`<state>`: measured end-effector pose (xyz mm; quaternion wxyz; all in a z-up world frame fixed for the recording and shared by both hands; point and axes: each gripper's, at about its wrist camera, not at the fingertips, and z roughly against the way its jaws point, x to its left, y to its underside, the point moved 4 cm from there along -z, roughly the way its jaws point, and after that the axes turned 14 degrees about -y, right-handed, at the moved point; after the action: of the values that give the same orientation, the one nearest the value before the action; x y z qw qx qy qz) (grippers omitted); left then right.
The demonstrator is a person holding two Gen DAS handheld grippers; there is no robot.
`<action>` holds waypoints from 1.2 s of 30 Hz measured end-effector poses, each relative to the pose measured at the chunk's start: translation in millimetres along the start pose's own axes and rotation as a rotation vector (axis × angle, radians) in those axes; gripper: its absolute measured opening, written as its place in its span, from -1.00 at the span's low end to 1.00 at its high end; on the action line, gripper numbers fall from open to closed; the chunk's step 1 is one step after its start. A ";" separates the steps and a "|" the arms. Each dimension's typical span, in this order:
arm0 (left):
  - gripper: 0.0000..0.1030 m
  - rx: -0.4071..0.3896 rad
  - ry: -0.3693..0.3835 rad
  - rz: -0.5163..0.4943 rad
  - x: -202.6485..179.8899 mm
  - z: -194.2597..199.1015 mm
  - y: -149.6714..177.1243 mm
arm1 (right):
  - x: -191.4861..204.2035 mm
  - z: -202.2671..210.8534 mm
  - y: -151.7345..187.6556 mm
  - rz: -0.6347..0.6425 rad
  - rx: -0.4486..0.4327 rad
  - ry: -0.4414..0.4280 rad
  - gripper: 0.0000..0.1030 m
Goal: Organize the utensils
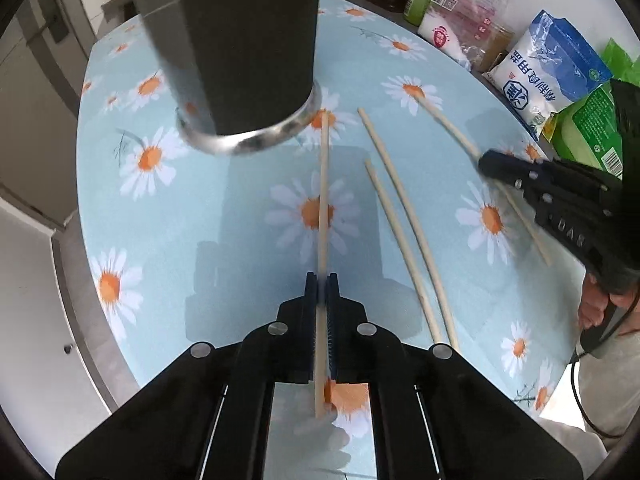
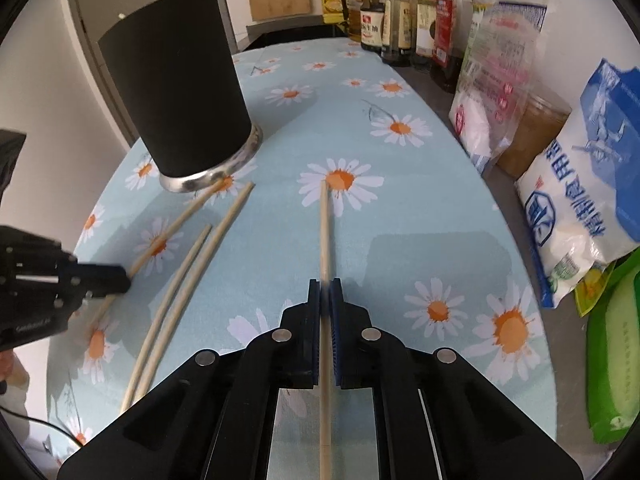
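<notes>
A: Both grips set? Left gripper [image 1: 322, 280], right gripper [image 2: 325, 284]

B: Yes, each clamped on one chopstick [image 1: 323, 200], lengthwise so we can drop them into the holder [image 2: 176, 104] at the table's [image 2: 280, 248] far left edge

On the tablecloth [image 2: 280, 264], the utensil holder [image 2: 176, 96] stands at ten o'clock; two loose chopsticks [image 2: 188, 284] lie at eight o'clock; bottles [image 2: 400, 20] line twelve o'clock.

right gripper [image 2: 325, 284] clamping chopstick [image 2: 325, 232], black holder [image 2: 176, 96]
</notes>
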<state>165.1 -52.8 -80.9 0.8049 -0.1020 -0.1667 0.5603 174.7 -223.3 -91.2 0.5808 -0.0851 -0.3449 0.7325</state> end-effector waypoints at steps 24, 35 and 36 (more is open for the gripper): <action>-0.90 -0.012 -0.191 0.284 51.3 51.5 94.9 | 59.9 18.8 -51.7 0.221 -0.055 -0.167 -0.91; -0.90 -0.120 -0.275 0.368 74.1 92.0 64.8 | 70.8 54.5 -83.4 0.284 -0.144 -0.271 -0.90; -0.90 -0.127 -0.281 0.373 74.7 95.0 60.6 | 69.8 58.9 -86.1 0.288 -0.155 -0.276 -0.90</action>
<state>99.8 36.2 -3.0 0.6484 -0.1025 -0.2900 0.6964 190.3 -176.2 24.1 0.4091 -0.0769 -0.4609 0.7838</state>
